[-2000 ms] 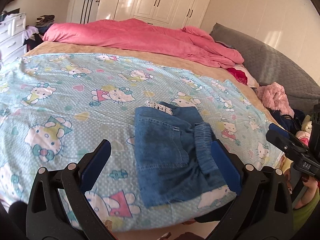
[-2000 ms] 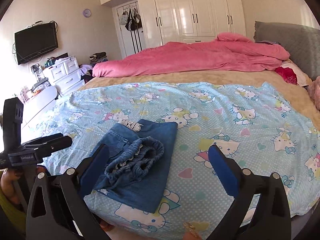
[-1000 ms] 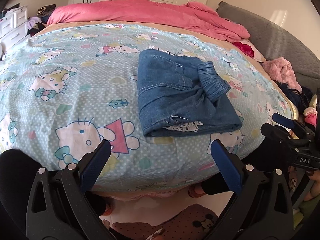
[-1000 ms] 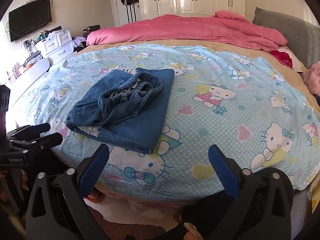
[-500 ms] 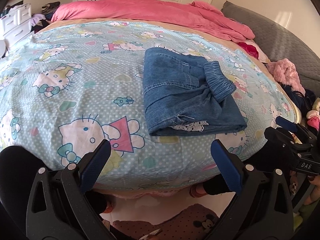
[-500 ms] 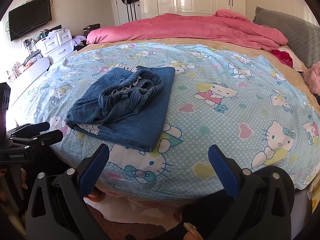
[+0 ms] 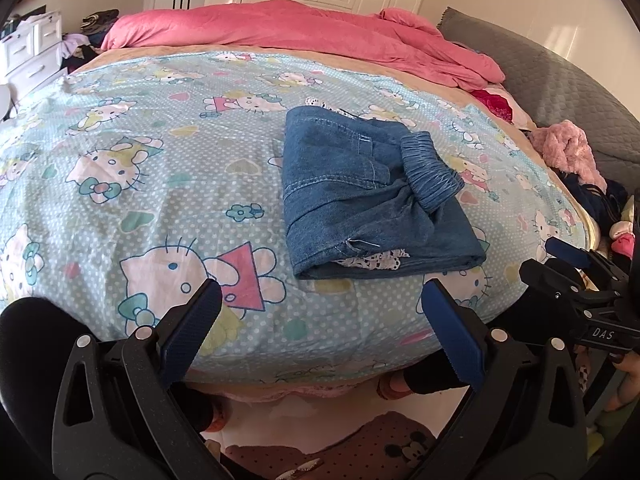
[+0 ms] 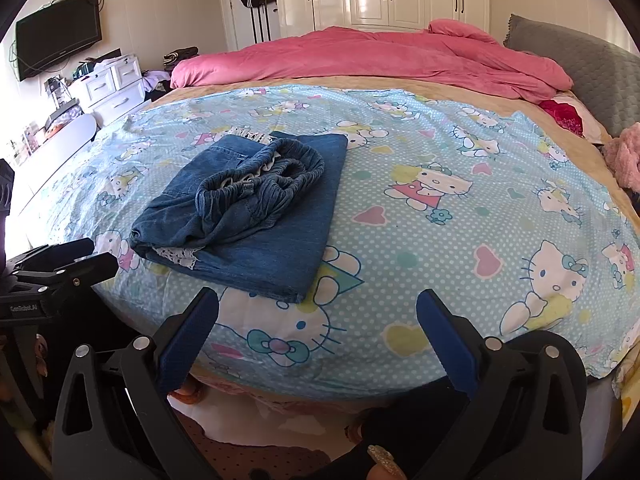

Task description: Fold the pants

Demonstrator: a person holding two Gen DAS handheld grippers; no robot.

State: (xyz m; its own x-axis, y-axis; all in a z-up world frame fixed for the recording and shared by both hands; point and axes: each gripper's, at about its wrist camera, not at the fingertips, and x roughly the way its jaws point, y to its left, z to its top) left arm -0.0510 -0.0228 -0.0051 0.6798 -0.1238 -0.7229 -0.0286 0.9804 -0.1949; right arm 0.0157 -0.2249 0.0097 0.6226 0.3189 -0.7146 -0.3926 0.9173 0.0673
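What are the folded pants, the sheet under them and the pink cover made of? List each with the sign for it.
Folded pants: looks like blue denim, matte, with pale topstitching, a gathered elastic waistband and white lace trim.
Sheet: thin printed woven cloth, probably cotton or a blend; flat, finely creased, cartoon cats on dotted blue.
Pink cover: soft plush or fleece, judging by its thick rounded folds; uncertain.

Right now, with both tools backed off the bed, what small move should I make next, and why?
Probably none beyond a light tidy: the denim pants lie folded in a compact stack on the cartoon sheet, and both the left tool and right tool are open and empty. If anything, press the bunched elastic waistband flat, since it humps above the fold.
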